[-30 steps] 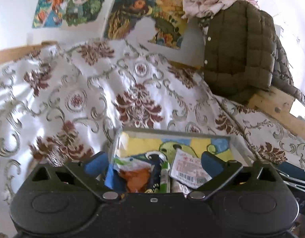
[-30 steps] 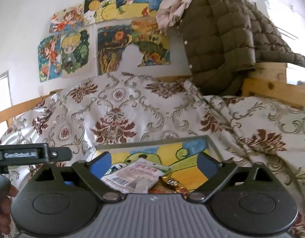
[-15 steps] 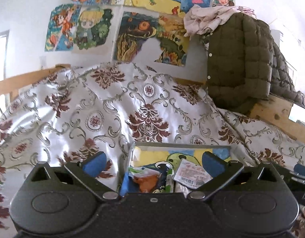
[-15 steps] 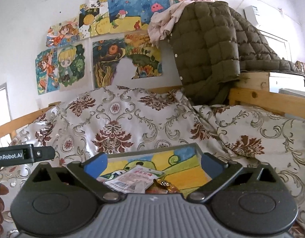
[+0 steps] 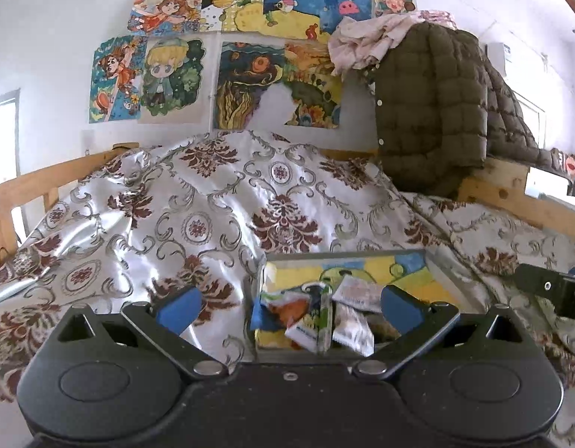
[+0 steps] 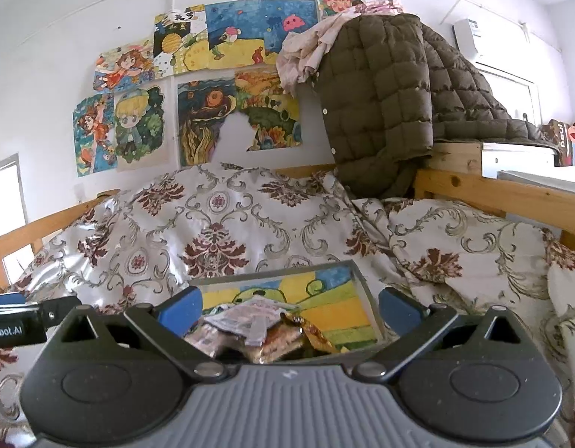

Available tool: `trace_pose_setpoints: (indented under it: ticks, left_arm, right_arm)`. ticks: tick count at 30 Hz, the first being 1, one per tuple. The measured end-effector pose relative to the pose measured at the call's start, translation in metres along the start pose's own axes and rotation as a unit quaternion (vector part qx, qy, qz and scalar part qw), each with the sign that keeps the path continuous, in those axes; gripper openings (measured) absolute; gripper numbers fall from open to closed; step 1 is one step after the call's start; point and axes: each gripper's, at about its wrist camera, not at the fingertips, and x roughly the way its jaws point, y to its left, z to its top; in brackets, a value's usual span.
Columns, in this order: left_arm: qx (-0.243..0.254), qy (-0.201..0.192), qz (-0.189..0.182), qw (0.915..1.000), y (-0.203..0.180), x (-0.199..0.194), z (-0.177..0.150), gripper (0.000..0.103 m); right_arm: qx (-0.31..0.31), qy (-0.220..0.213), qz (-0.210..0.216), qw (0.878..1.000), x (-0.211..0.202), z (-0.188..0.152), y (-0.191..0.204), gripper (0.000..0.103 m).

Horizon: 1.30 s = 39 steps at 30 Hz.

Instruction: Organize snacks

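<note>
Two grippers hang over a bed, both spread wide and holding nothing. Left gripper has its blue pads well apart, one over the quilt, the other over the tray. Right gripper is likewise apart, its pads flanking the same tray.

Snacks lie heaped in the tray's near left corner: an orange-and-white packet, a green-edged one, white wrappers with print. From the right view the pile shows a pale packet on top and a gold wrapper beside it. Most of the tray's painted floor toward its far and right edges is bare.

Beyond the quilt, a wooden bed rail carries a dark quilted jacket. Drawings cover the wall.
</note>
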Motion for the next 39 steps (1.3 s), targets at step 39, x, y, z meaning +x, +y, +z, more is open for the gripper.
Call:
trace_pose_setpoints:
  ticks: [39]
  left_arm:
    - [-0.018, 0.052, 0.035, 0.9979, -0.007, -0.133, -0.078, 0.102]
  right_arm:
    - [-0.022, 0.043, 0.000, 0.999, -0.135, -0.067, 0.017, 0.103]
